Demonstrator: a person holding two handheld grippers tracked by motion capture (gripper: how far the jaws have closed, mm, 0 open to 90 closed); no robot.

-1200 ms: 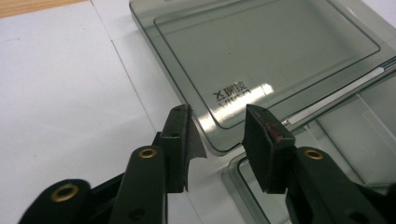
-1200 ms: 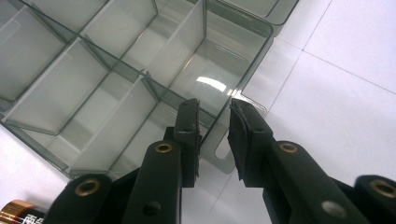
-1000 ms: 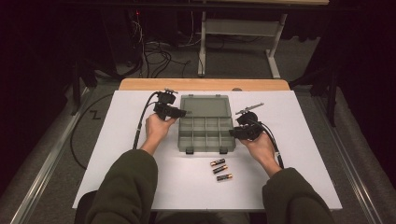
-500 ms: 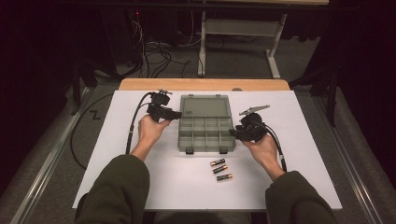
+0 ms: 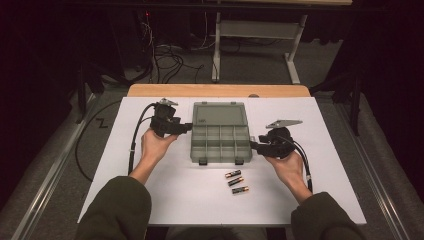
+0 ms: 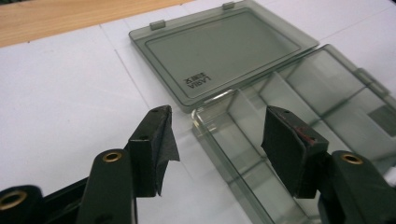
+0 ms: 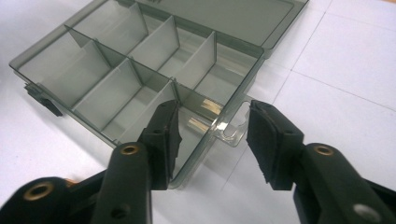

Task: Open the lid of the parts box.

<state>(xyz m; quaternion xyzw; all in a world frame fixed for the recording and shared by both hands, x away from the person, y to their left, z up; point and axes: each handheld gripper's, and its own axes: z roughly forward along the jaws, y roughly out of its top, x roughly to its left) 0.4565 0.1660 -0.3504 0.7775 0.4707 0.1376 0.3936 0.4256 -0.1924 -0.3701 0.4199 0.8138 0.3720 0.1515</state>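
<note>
Left gripper [image 5: 189, 127] stood with its jaws parted at the left wall of the organiser box [image 5: 220, 145], and they had just been opening; in the left gripper view the box's corner wall sat between the pads, untouched; right gripper [image 5: 253, 145] mirrored it on the far side, jaws likewise just opening, astride the small side tab [image 7: 232, 128] with daylight on both sides; neither held anything.

That box lay mid-bench on the white sheet [image 5: 150, 190], its lid [image 5: 219, 113] swung flat open away from the person, compartments bare; three batteries [image 5: 236, 182] waited just in front of it, near the person's edge.

By the look of it, thin smoky-clear plastic; light, stiff enough but springy at the walls, and slick, so a one-sided pinch would likely skate it across the sheet; a hard squeeze could flex or crack a divider; best purchase seemed to be the rim walls at the two ends, or the tab; the hinged lid looked floppy, poor for lifting.
</note>
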